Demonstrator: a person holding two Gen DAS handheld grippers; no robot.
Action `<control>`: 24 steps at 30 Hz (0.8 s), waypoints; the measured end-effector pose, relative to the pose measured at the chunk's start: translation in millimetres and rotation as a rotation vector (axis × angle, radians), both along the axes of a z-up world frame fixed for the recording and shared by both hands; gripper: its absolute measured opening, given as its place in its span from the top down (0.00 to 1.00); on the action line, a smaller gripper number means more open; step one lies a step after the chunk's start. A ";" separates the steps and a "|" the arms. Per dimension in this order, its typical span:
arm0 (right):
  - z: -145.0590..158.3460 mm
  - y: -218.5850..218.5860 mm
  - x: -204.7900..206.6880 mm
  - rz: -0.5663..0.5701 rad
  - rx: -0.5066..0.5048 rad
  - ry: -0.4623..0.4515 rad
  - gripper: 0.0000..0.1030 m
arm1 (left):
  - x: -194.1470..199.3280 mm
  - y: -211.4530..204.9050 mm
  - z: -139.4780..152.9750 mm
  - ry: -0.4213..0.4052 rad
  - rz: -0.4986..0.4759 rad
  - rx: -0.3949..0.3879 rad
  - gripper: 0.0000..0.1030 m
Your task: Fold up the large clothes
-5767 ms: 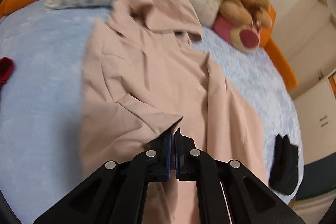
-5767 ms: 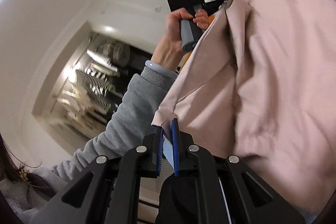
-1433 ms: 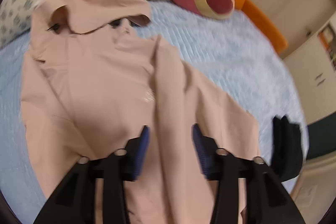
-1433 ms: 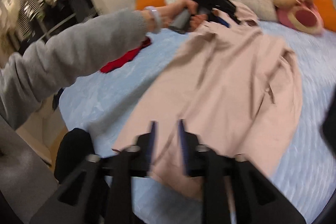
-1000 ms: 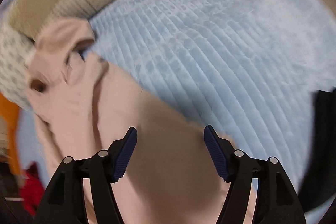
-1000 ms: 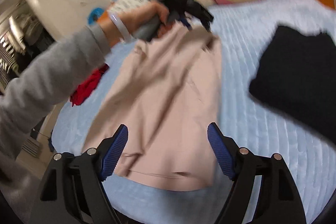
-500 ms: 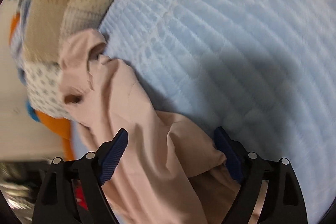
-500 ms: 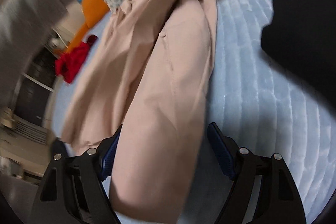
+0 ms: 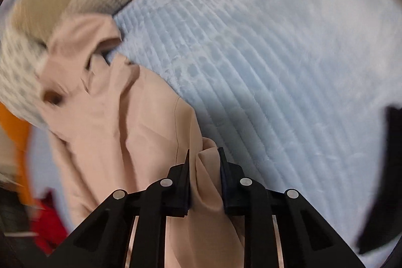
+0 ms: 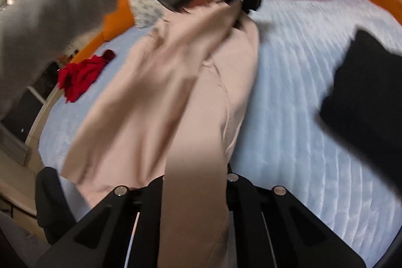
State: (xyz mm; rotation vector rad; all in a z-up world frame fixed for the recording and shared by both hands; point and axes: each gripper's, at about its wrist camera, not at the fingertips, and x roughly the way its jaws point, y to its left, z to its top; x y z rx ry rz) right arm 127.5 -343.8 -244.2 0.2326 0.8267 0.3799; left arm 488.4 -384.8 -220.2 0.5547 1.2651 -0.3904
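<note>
Pink hooded coat (image 10: 160,102) stretches lengthwise between grippers: left gripper (image 9: 204,162) pinches its hood-end edge, right gripper (image 10: 194,175) its hem-end edge, fingertips hidden.

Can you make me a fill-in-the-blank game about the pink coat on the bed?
1. The left gripper has its fingers pinched on a bunched fold of the ____ coat.
2. The coat lies on a light ____ bedspread.
3. In the right wrist view, the crumpled cloth to the coat's left is ____.
4. The folded garment to its right is ____.

Missing words: pink, blue, red, black.
</note>
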 end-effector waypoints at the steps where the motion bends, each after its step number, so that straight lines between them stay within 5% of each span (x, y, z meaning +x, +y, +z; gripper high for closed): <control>1: 6.9 8.1 1.2 0.019 -0.005 -0.012 0.91 | 4.4 14.0 8.2 0.023 0.013 -0.071 0.78; 8: 59.7 94.7 11.0 0.217 -0.111 -0.119 0.91 | 29.4 156.1 53.3 0.155 0.118 -0.598 0.79; 14: 41.4 173.6 20.0 0.324 -0.290 -0.072 0.91 | 48.1 269.4 12.6 0.205 0.217 -0.933 0.81; 20: -17.1 215.4 20.3 0.380 -0.533 0.049 0.91 | 57.9 320.1 -66.3 0.257 0.323 -1.038 0.87; 24: -35.5 205.6 17.1 0.378 -0.581 0.104 0.91 | 44.6 314.1 -100.8 0.198 0.285 -0.950 0.88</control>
